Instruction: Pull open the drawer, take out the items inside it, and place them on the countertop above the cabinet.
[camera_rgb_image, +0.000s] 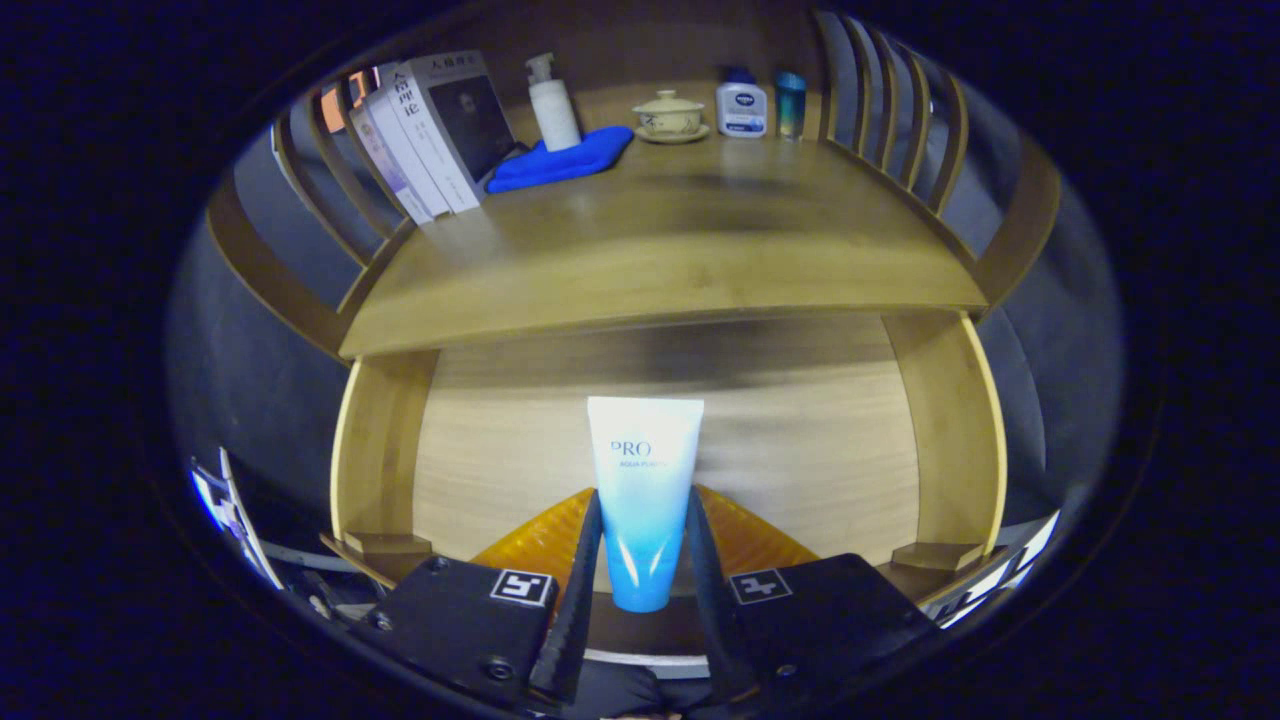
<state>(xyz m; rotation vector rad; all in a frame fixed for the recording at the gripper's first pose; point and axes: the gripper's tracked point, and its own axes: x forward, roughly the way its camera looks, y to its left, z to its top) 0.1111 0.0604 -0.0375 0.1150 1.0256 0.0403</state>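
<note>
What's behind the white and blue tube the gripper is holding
Behind the tube, pinched by the gripper, lies an orange ridged item in the drawer. The tube and fingers cover its middle.

A pale wooden cabinet (660, 440) stands against dark cloth walls, its worktop (680, 250) fenced on both sides by curved slatted rails (900, 110). Along the back sit leaning books (430, 130), a pump bottle (553, 103), a blue cloth (560, 160), a lidded cup (670, 115) and two small bottles (742, 105). Light is dim and warm.
</note>
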